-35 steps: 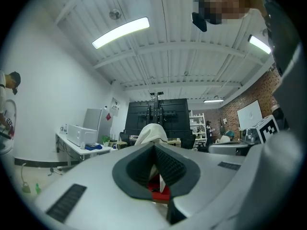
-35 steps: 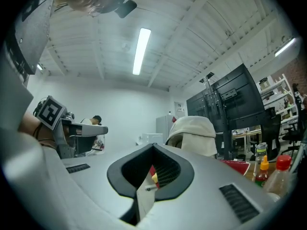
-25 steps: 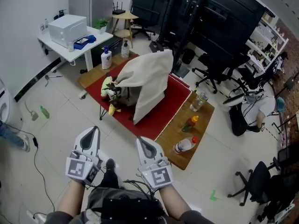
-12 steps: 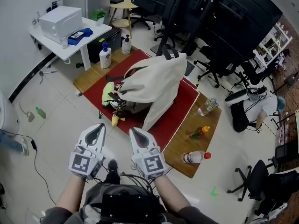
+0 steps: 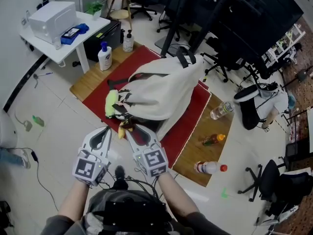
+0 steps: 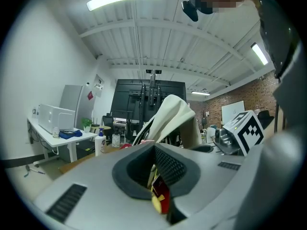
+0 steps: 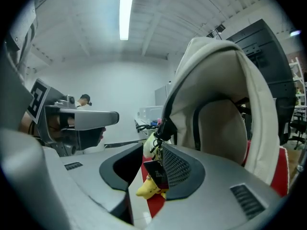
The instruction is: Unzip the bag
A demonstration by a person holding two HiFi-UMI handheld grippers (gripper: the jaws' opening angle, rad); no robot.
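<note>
A cream backpack (image 5: 164,89) stands on a red mat (image 5: 188,114) on a low wooden table; its zipper end with a black tag (image 7: 156,169) and a yellow plush charm (image 7: 148,188) faces me. My right gripper (image 5: 132,129) is at that corner of the bag. Its jaws have just been opening, and the tag and charm hang in the gap, with no pad pressing on them. My left gripper (image 5: 103,131) is beside it on the left, shut and empty, just short of the bag (image 6: 175,116). The bag's top (image 7: 225,80) towers over the right jaws.
Three bottles (image 5: 221,110) (image 5: 213,139) (image 5: 209,167) lie on the wooden table's right end, and two pump bottles (image 5: 104,57) stand at its far left. A white desk with a printer (image 5: 49,19) is at the back left. Office chairs crowd the right.
Both grippers have moved forward to the bag's near corner, and the bag now looms larger. The right jaws have parted; the left jaws stay shut.
</note>
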